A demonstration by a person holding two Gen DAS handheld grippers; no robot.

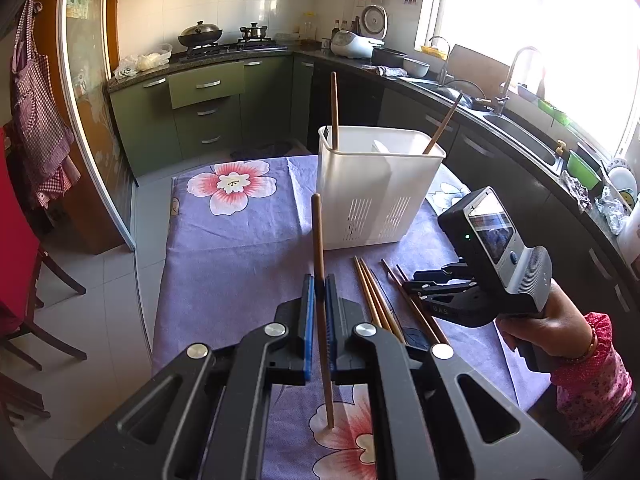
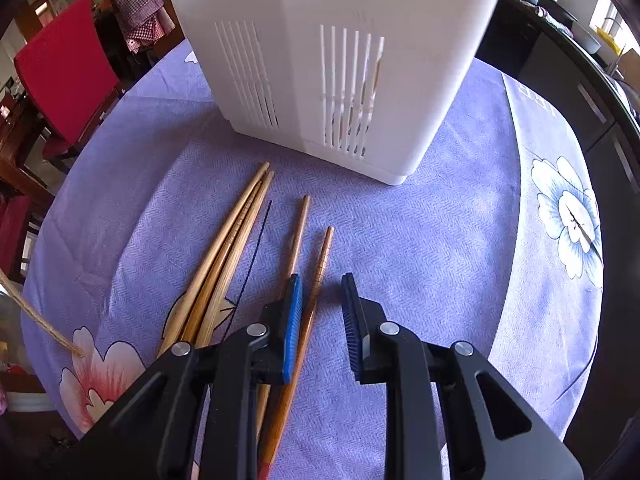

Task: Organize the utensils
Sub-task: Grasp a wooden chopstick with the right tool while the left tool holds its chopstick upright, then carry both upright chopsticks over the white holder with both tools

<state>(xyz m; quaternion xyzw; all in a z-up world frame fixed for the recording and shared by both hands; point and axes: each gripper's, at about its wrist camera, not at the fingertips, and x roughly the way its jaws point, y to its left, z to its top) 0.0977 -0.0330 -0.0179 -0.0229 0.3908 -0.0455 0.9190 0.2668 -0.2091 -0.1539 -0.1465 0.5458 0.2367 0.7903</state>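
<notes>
Held chopstick point(image 1: 319, 240): upright, clamped in left gripper point(image 1: 319, 292).
Loose chopsticks point(image 2: 236, 248): lying on purple tablecloth point(image 2: 440, 240), before white holder point(image 2: 340, 60).
Right gripper point(image 2: 320, 300): jaws apart over one reddish chopstick point(image 2: 320, 272), pads not pressing.

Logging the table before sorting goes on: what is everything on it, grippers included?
tablecloth: one, purple floral, under everything
utensil holder: one, white, standing on the tablecloth
chopsticks in holder: two, brown, leaning inside
loose chopsticks: five, three pale, two darker, lying before the utensil holder
held chopstick: one, brown, upright, tip on tablecloth
left gripper: black, blue pads, shut on held chopstick
right gripper: black, open over a darker loose chopstick
hand: one, gripping the right gripper's handle
</notes>
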